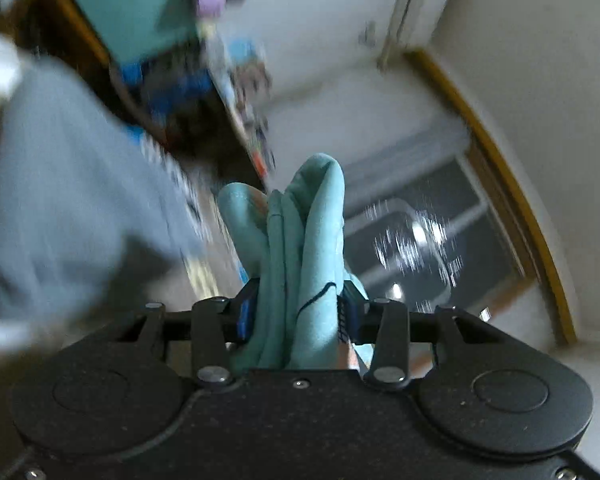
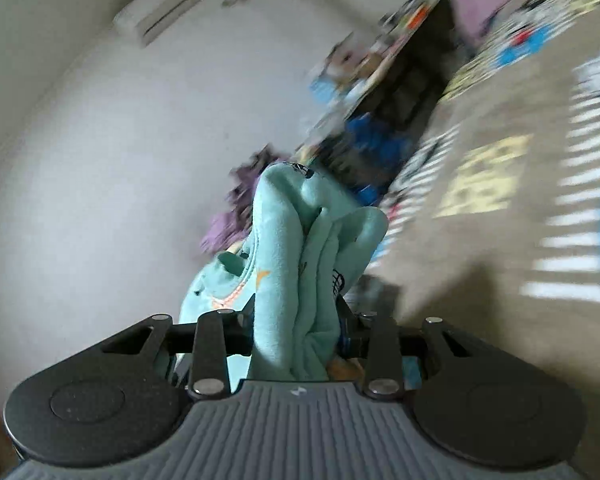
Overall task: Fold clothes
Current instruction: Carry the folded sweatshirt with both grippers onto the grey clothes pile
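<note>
White walls point(image 2: 120, 160) carry an air conditioner point(image 2: 168, 0) at eleven o'clock. A dark window point(image 1: 420, 232) glints at three o'clock. A cluttered, blurred shelf point(image 2: 380, 80) stands at one o'clock.

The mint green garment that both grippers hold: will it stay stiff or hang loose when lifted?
Probably floppy: the mint green garment bunches into soft folds between the left gripper and droops beside the right gripper. It looks fleecy, so likely light and not slippery.

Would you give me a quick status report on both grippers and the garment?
Left gripper shut on teal garment. Right gripper shut on it too. Nothing in the way.
</note>
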A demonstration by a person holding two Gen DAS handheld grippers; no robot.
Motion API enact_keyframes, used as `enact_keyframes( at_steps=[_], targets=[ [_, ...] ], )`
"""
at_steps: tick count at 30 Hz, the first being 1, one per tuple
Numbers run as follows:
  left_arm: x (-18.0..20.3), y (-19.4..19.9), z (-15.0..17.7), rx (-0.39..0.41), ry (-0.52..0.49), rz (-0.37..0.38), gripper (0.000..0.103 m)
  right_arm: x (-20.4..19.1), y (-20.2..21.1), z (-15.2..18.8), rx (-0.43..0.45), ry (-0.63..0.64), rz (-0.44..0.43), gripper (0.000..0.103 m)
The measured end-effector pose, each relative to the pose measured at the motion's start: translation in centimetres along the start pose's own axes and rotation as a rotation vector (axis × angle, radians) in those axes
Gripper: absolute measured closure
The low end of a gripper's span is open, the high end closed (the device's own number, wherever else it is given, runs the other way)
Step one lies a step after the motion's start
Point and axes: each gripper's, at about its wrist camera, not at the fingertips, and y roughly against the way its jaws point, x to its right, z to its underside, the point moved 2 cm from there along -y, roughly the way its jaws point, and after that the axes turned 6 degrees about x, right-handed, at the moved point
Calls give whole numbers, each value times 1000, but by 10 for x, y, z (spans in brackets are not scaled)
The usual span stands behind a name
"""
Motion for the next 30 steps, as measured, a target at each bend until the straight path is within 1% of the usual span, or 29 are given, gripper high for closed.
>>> enact_keyframes(
  at_steps=[5, 7, 9, 11, 12, 13, 14, 15, 16, 17, 18, 20, 24, 25, 27, 28, 29, 30],
  targets=[
    [-12, 1, -35, 154, 23, -21, 63, -15, -86, -5, -118, -27, -117, 67],
    [-16, -2, -42, 195, 32, -48, 63, -17, -114, -6, -153, -52, -143, 67],
    [-22, -4, -44, 217, 44, -80, 63, -17, -137, -5, -179, -85, -150, 67],
    [-34, -6, -48, 231, 57, -121, 63, -12, -158, -6, -203, -100, -131, 67],
    [-40, -7, -50, 237, 64, -143, 63, -8, -169, -5, -220, -97, -106, 67],
    [-48, -11, -50, 242, 64, -177, 63, -1, -180, -2, -237, -103, -64, 67],
    [-59, -16, -49, 242, 63, -228, 63, 7, -191, 0, -255, -105, -19, 67],
    [-74, -23, -46, 227, 84, -281, 63, 18, -202, 6, -275, -87, 43, 67],
    [-89, -26, -43, 215, 122, -320, 64, 31, -208, 13, -287, -66, 106, 71],
    [-101, -25, -40, 209, 164, -350, 63, 43, -212, 20, -292, -58, 157, 72],
    [-105, -25, -40, 205, 173, -355, 63, 52, -208, 21, -259, -108, 134, 73],
    [-102, -26, -42, 199, 149, -337, 64, 49, -205, 23, -244, -112, 125, 73],
    [-102, -25, -41, 191, 117, -342, 63, 47, -200, 20, -246, -120, 120, 71],
    [-99, -23, -41, 191, 91, -351, 62, 42, -198, 19, -244, -102, 124, 67],
    [-91, -19, -39, 198, 20, -380, 59, 33, -194, 16, -231, -66, 139, 63],
    [-86, -19, -38, 210, -13, -393, 56, 33, -204, 12, -216, -51, 145, 59],
    [-81, -17, -37, 219, -49, -401, 51, 29, -206, 7, -193, -33, 148, 56],
    [-75, -15, -37, 228, -92, -404, 49, 24, -204, 2, -163, -13, 156, 49]
  ],
)
